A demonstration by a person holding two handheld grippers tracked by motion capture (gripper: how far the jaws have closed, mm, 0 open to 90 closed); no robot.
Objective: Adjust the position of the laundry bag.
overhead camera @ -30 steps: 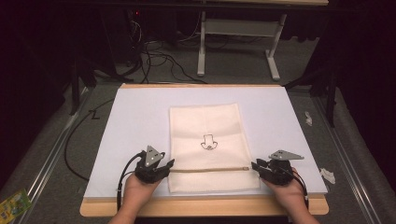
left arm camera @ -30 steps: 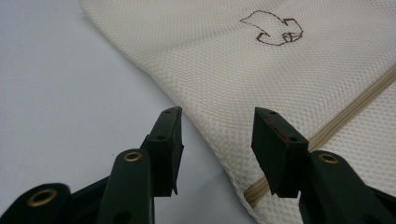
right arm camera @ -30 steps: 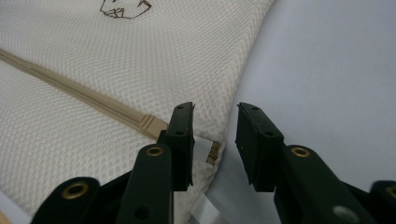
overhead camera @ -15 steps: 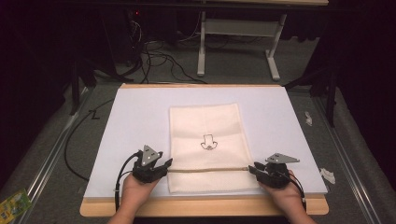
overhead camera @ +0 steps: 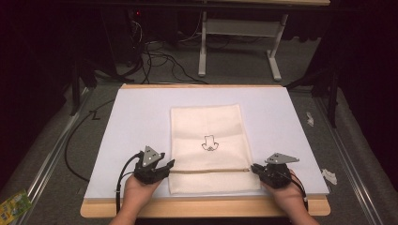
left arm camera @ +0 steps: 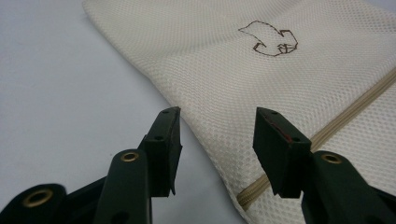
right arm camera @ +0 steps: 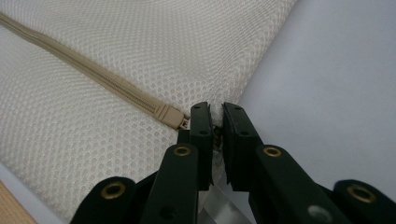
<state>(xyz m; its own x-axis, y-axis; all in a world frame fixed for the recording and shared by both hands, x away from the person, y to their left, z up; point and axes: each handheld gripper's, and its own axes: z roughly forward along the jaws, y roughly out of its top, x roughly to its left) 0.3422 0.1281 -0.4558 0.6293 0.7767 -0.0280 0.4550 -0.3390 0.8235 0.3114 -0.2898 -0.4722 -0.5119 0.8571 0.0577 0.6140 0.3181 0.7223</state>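
Right gripper [right arm camera: 214,122] fingers just closed, pinching cream mesh bag [overhead camera: 209,136] zipper pull [right arm camera: 215,133], apparently.

White mat [overhead camera: 141,117], wooden table [overhead camera: 202,208]

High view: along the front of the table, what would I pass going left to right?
Left gripper, jaws apart at the bag's edge → cream mesh bag with its zipper → right gripper, jaws having just closed on the zipper's end → scrap of paper.
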